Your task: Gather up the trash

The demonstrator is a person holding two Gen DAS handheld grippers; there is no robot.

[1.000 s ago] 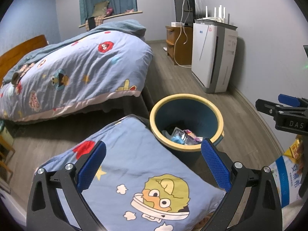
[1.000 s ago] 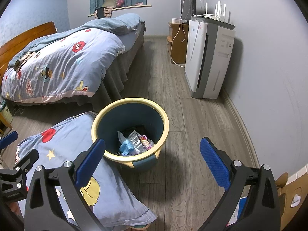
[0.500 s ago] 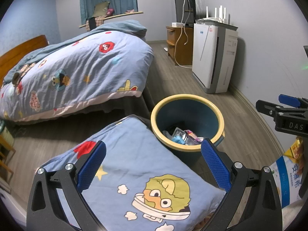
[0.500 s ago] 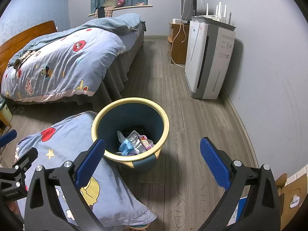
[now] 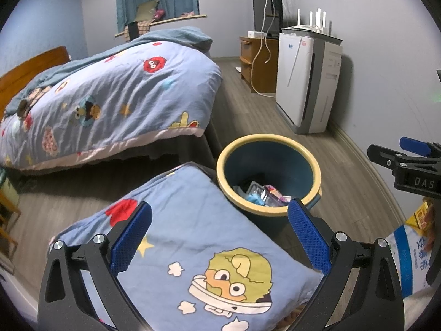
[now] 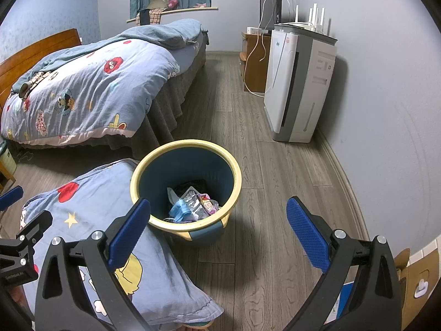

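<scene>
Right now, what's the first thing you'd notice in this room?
The blue trash bin with a yellow rim stands on the wood floor, wrappers already inside. Beside it lies a cartoon pillow, under the open left gripper. Behind is a big bed with a matching cartoon quilt.

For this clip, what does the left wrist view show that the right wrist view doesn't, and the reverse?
Left wrist only: a white-and-blue packet with a yellow pack above it at the right edge, plus the right gripper's side. Right wrist only: a cardboard box at the lower right and bare floor right of the bin. Both: the bin with trash inside, the cartoon pillow beside it, the bed, the air purifier, and open, empty grippers, left and right.
</scene>
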